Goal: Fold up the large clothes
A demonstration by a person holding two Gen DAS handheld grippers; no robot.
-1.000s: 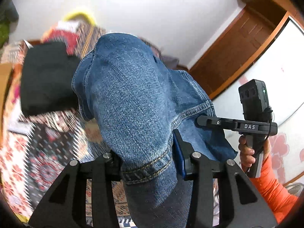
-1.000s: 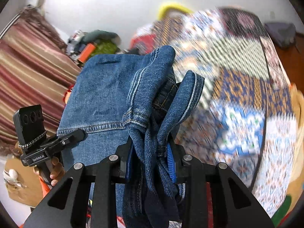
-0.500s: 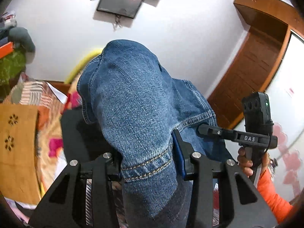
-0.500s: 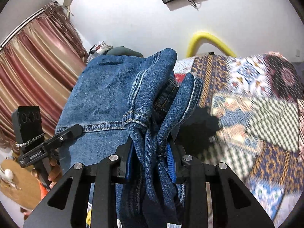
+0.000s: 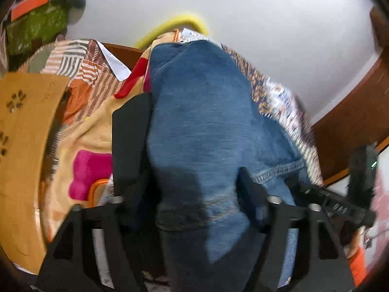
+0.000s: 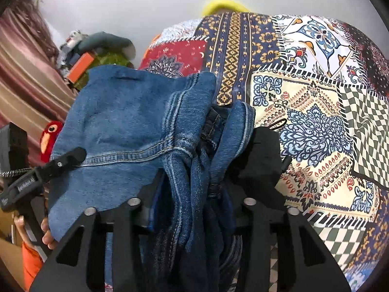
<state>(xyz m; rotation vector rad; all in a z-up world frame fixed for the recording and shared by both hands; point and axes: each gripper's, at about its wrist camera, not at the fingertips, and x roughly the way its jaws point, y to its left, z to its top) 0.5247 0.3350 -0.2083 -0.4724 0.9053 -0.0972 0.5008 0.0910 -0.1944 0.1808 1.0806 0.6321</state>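
**Jeans between both grippers above the quilt**

Left wrist view: the left gripper (image 5: 192, 189) has just been opening its jaws, and the blue jeans (image 5: 206, 126) bulge up between the 2 spread fingers (image 5: 131, 141); the blur hides whether the pads press.

Right wrist view: the right gripper (image 6: 194, 187) has just been opening too, with bunched jeans (image 6: 136, 131) between its fingers, above the patchwork quilt (image 6: 313, 112); I cannot tell whether the pads press.

— Where does each camera sit?
— On its own gripper, looking along the fingers, angled down toward the bed (image 6: 316, 112).
— How near?
— Very: the jeans (image 5: 206, 126) fill both views.
— Shared?
— Jeans, yellow headboard curve (image 5: 180, 22), white wall.
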